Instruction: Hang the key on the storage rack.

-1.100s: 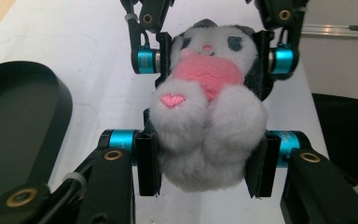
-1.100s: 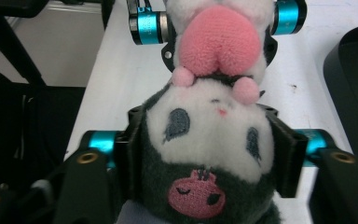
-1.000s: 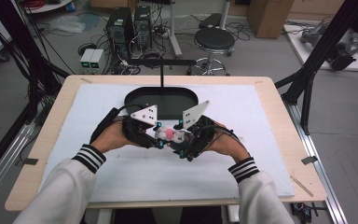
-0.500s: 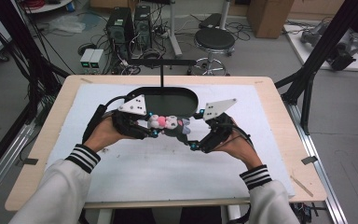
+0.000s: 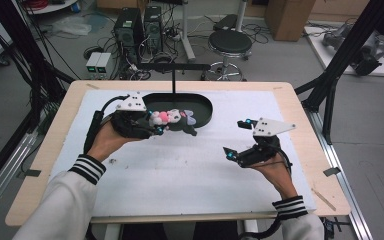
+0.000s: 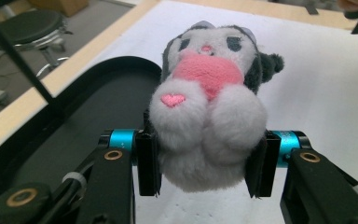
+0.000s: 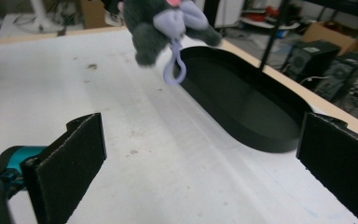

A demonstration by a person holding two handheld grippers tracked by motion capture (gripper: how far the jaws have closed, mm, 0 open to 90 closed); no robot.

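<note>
Right tongs (image 5: pixel 234 138) let go, swung wide toward four o'clock; left tongs (image 5: pixel 156 129) grip plush toy (image 5: pixel 168 118) over black tray (image 5: pixel 204 111).

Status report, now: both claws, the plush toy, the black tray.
Left claw shut on plush toy, holding it over the near edge of the black tray. Right claw open, holding nothing, apart over the white mat. Nothing blocking the tray.

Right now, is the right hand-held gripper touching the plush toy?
Apart. In the high view the right hand-held gripper sits well away from the plush toy, with bare white mat between them.
</note>
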